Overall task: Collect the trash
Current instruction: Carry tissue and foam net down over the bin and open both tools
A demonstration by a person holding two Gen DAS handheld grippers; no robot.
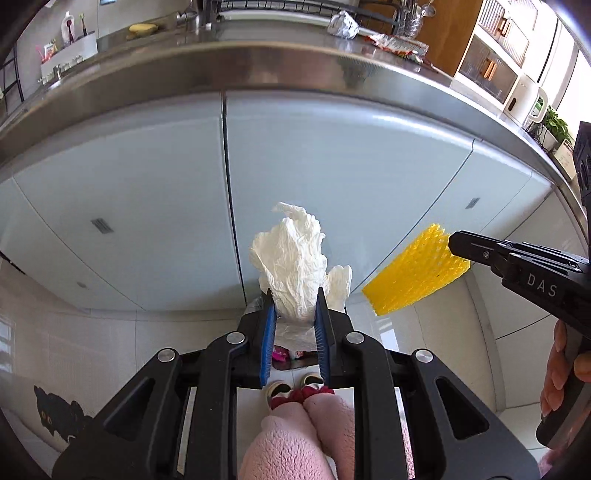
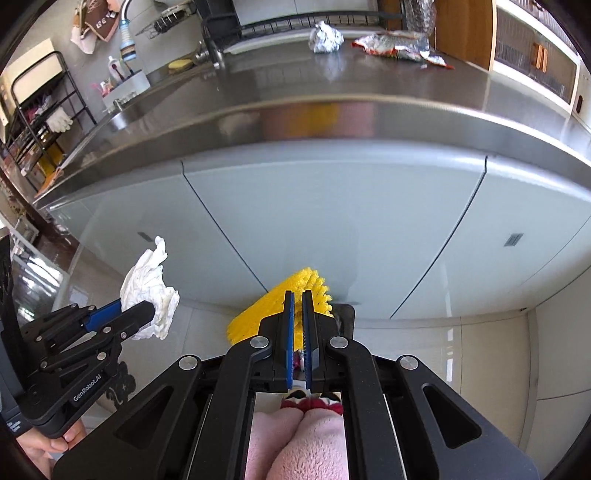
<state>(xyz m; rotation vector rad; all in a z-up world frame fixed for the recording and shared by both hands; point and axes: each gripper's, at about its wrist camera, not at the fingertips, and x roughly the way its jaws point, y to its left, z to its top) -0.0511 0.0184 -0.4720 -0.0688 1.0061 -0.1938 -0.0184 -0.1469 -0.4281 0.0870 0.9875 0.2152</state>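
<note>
My left gripper [image 1: 294, 295] is shut on a crumpled white paper towel [image 1: 291, 258], held in the air in front of the cabinet doors; the towel also shows in the right wrist view [image 2: 149, 286]. My right gripper [image 2: 297, 295] is shut on a yellow foam net sleeve [image 2: 280, 306], also held in the air; the sleeve shows in the left wrist view [image 1: 415, 271] to the right of the towel. Below both grippers a bin is partly visible, mostly hidden by the jaws. A foil ball [image 2: 325, 37] and a torn snack wrapper [image 2: 395, 46] lie on the steel counter.
The steel counter edge [image 1: 258, 62] runs across above pale cabinet doors [image 1: 332, 166]. A sink, faucet and dish rack [image 2: 258, 26] stand at the back. A wire shelf [image 2: 37, 122] is at the left. My pink-trousered legs [image 1: 303, 435] and the tiled floor are below.
</note>
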